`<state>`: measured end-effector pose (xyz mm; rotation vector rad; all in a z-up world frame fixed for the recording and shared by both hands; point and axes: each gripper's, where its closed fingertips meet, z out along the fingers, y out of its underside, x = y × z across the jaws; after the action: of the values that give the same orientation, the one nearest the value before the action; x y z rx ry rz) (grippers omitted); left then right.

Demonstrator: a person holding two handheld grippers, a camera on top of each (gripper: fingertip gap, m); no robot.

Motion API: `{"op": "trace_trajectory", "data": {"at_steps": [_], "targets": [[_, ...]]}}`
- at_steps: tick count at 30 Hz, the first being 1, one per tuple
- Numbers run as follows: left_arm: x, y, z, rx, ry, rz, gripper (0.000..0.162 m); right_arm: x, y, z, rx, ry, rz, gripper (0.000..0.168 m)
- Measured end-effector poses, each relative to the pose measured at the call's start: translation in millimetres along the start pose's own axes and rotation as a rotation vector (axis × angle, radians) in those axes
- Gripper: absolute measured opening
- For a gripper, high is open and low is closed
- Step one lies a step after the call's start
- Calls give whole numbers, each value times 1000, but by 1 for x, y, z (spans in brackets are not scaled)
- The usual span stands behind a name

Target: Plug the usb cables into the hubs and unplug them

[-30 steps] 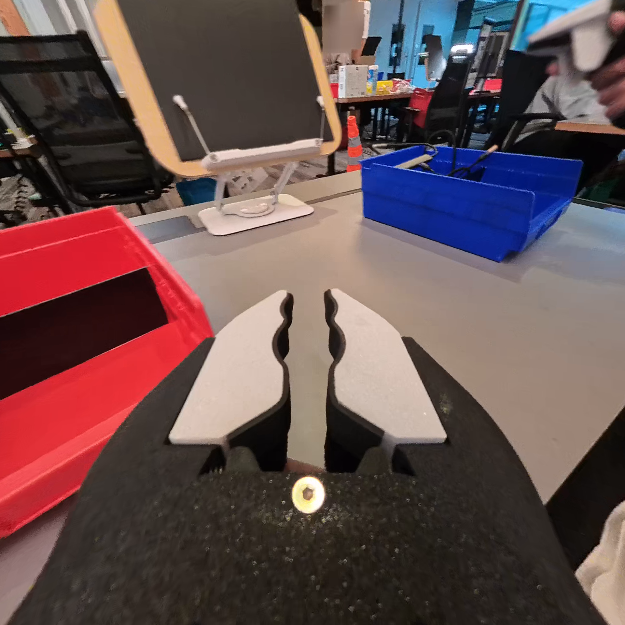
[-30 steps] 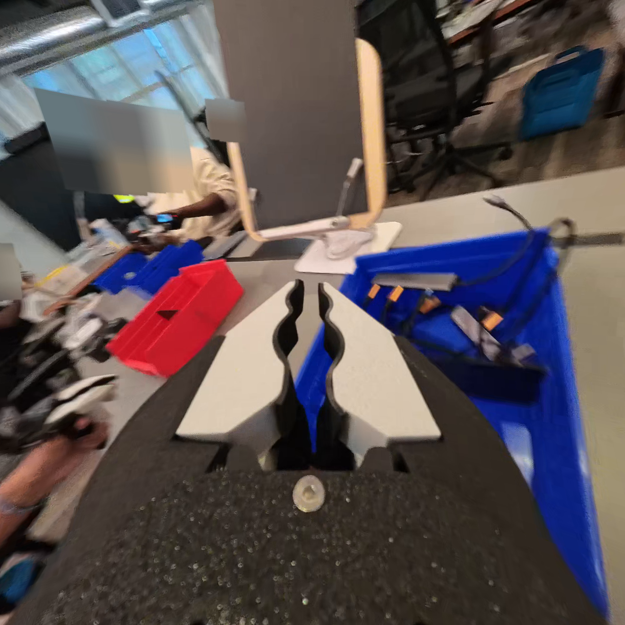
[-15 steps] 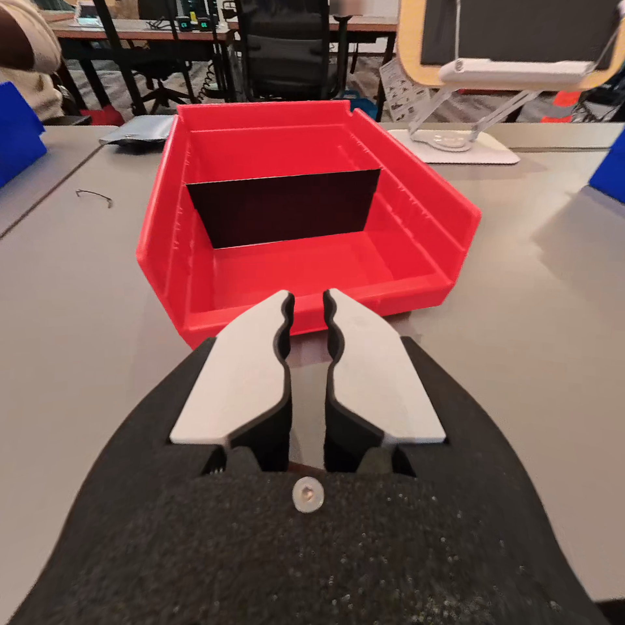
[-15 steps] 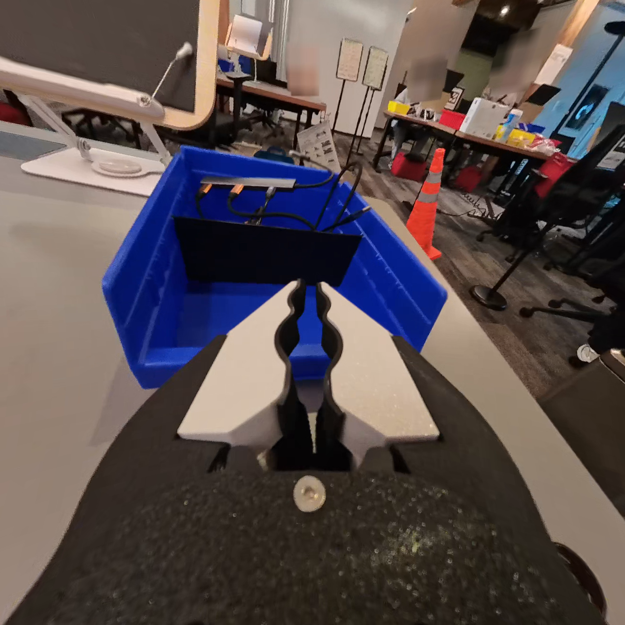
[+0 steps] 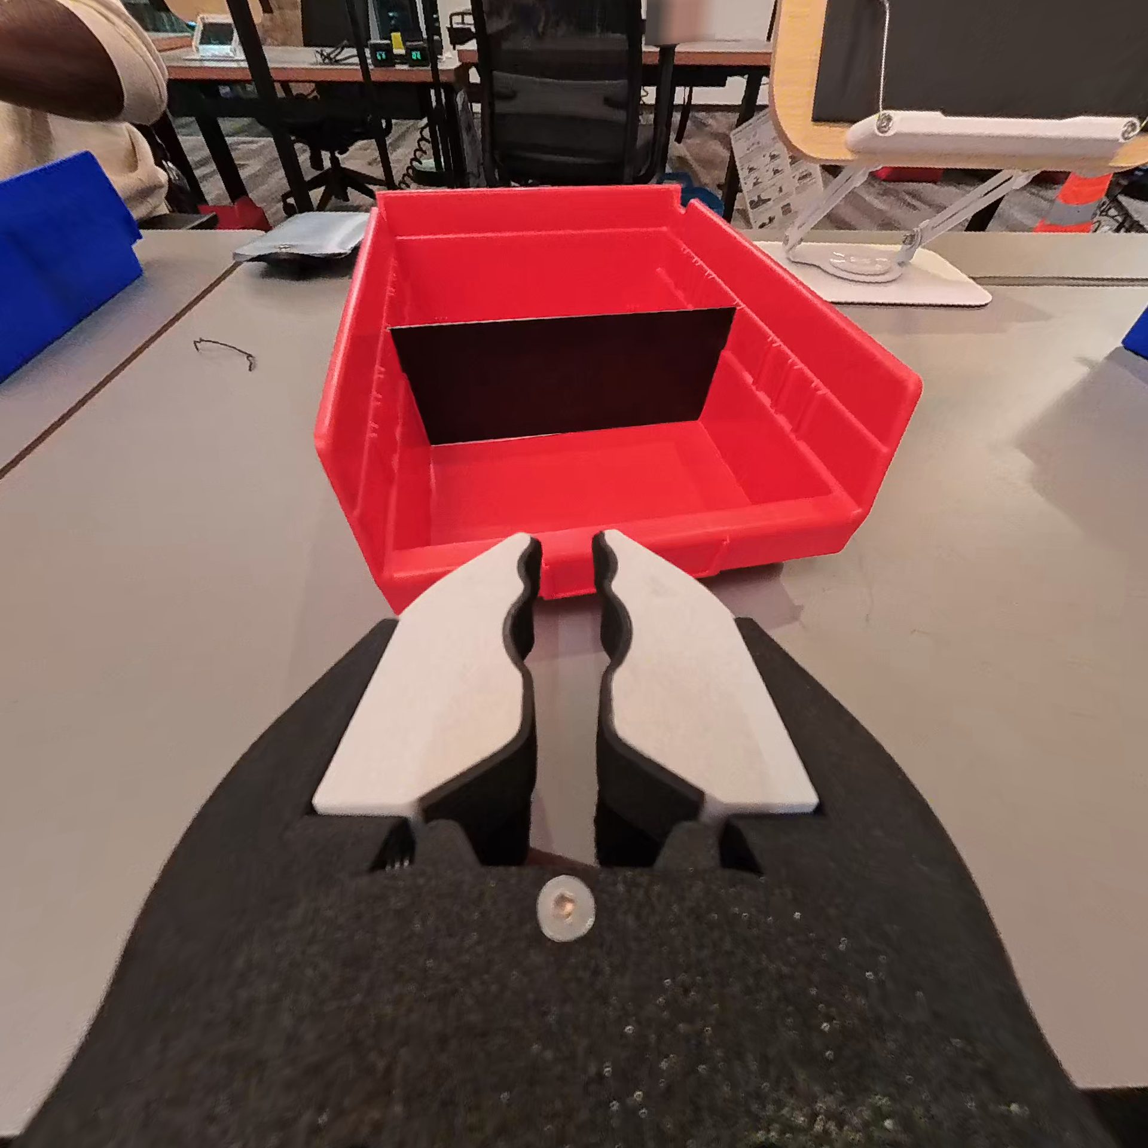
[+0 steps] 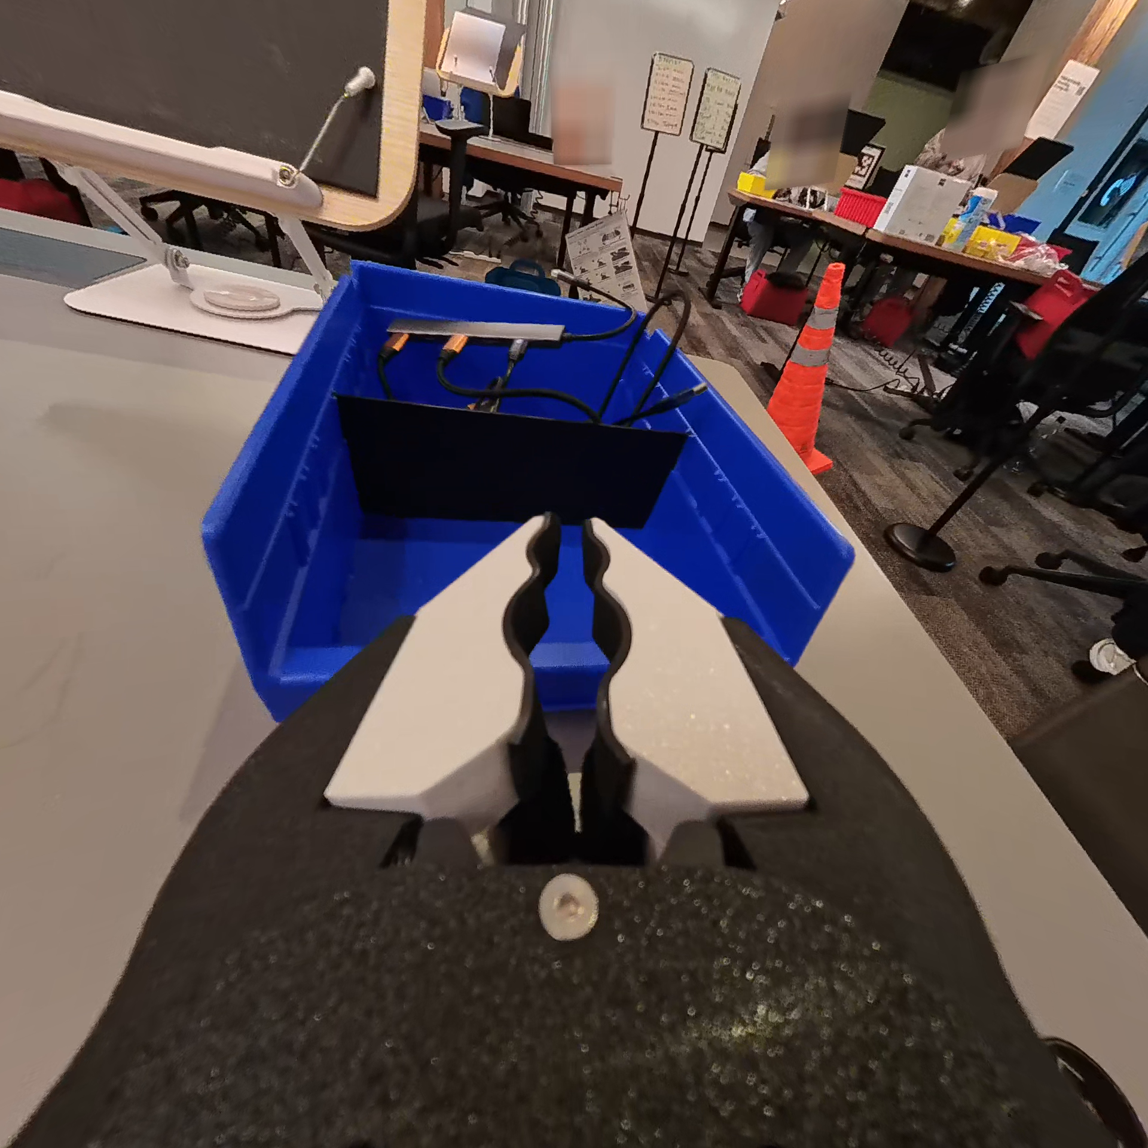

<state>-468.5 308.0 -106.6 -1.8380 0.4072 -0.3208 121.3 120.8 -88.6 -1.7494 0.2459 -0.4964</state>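
My left gripper (image 5: pixel 565 546) hovers over the grey table just short of the front wall of a red bin (image 5: pixel 882 385). Its jaws stand nearly together with a narrow gap and hold nothing. A black divider (image 5: pixel 559 373) crosses the red bin; the near compartment is bare. My right gripper (image 6: pixel 568 525) hangs above the front of a blue bin (image 6: pixel 279 528), jaws nearly together and empty. Behind the blue bin's dark divider (image 6: pixel 509 466) lie a grey hub (image 6: pixel 475 329) and black cables (image 6: pixel 646 348).
A white stand (image 5: pixel 870 267) holding a dark wood-framed board sits behind the bins; it also shows in the right wrist view (image 6: pixel 205 298). Another blue bin (image 5: pixel 56 261), a grey pouch (image 5: pixel 304 242) and a bent wire (image 5: pixel 223 351) lie left. The table edge and an orange cone (image 6: pixel 807 373) are right. My right fingertips sit around 60 centimeters from my left ones.
Both views swung round: the left from the gap between the bins to face the red bin, the right to face the blue bin, then slightly closer. Jaw gaps are unchanged.
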Motion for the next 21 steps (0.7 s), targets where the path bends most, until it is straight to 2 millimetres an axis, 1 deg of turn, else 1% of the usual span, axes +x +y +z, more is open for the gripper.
{"op": "trace_trajectory", "data": {"at_steps": [2, 3, 5, 6, 7, 9, 11, 12, 13, 14, 15, 17, 18, 19, 20, 21], "targets": [[1, 1, -1, -4, 4, -8, 16, -9, -4, -1, 13, -47, 3, 6], [1, 1, -2, -7, 8, -11, 16, -21, -8, -4, 33, -113, 1, 6], [4, 2, -3, -14, 22, -19, 16, -54, -9, -11, 38, -295, -36, 9], [5, 3, -4, -18, 28, -20, 16, -72, -8, -16, 29, -389, -41, 17], [7, 3, -5, -21, 34, -18, 16, -82, -5, -17, 13, -424, -36, 22], [11, 4, -7, -22, 47, -5, 16, -85, -2, -9, -16, -357, -24, 19], [17, 6, -8, -24, 62, 14, 16, -95, -2, -4, -41, -340, -13, 11], [21, 8, -9, -28, 69, 25, 17, -102, -4, -4, -45, -344, -31, 13], [25, 9, -11, -30, 78, 36, 18, -104, -7, -5, -37, -324, -71, 21], [31, 9, -14, -29, 88, 47, 19, -103, -14, -6, -9, -289, -91, 22], [36, 10, -17, -26, 96, 59, 19, -108, -22, -9, 20, -289, -95, 23], [47, 12, -24, -20, 108, 81, 19, -115, -32, -14, 40, -274, -54, 25], [54, 12, -27, -16, 118, 83, 19, -126, -35, -17, 43, -307, -12, 25], [60, 12, -29, -13, 131, 80, 19, -139, -32, -18, 18, -337, 30, 27], [68, 13, -30, -16, 149, 75, 20, -147, -25, -15, -32, -332, 51, 32], [76, 15, -30, -26, 170, 72, 20, -152, -26, -14, -27, -307, 66, 36]]}}
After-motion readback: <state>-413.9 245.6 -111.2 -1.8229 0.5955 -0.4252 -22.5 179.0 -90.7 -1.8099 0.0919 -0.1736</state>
